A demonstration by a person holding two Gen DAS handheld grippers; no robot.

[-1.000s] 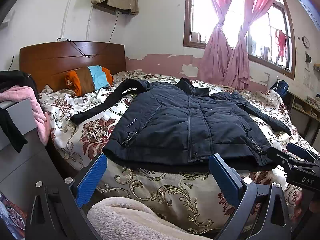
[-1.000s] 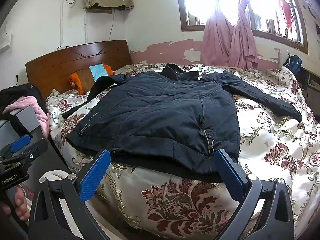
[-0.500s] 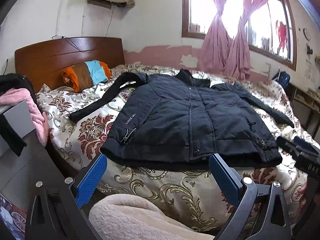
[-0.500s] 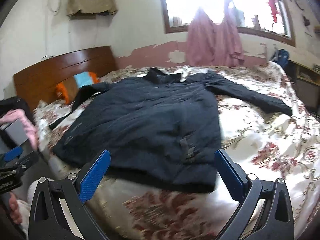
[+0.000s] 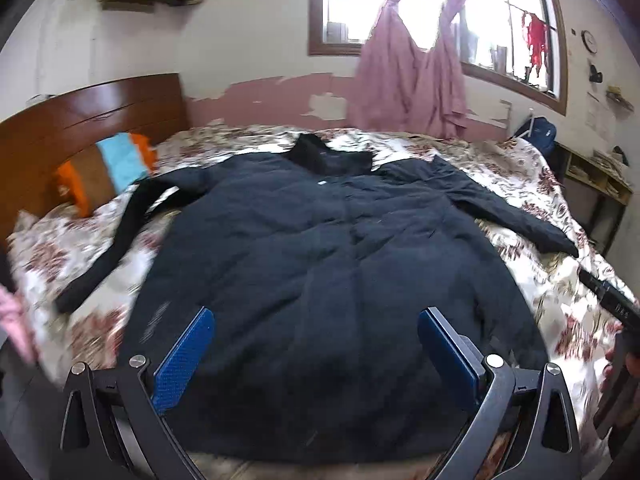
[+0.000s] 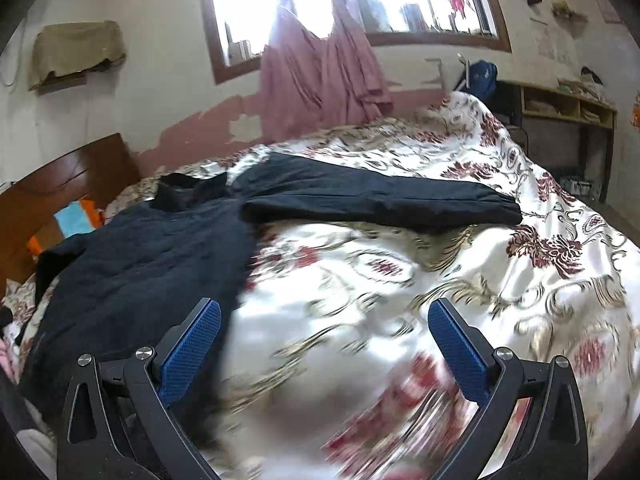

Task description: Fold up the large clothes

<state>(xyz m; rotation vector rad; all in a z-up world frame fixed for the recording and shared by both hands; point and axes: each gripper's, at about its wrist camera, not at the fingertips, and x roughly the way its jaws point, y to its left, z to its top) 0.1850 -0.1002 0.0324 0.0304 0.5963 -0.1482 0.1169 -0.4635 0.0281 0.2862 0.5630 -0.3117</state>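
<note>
One dark jacket [image 5: 320, 264] lies flat on the flowery bed [image 6: 400, 280], both sleeves out. Two tools, left tool [image 5: 316, 348] and right tool [image 6: 324, 344], gape wide, holding nothing. At six o'clock the hem looks blurry.

A lived-in home bedroom: a bed [image 5: 532, 184] with a floral cover fills the middle, its wooden headboard [image 5: 92, 120] at ten o'clock, pink curtains [image 5: 408, 80] knotted at a window [image 5: 344, 4] at twelve, peeling wall paint below.
</note>
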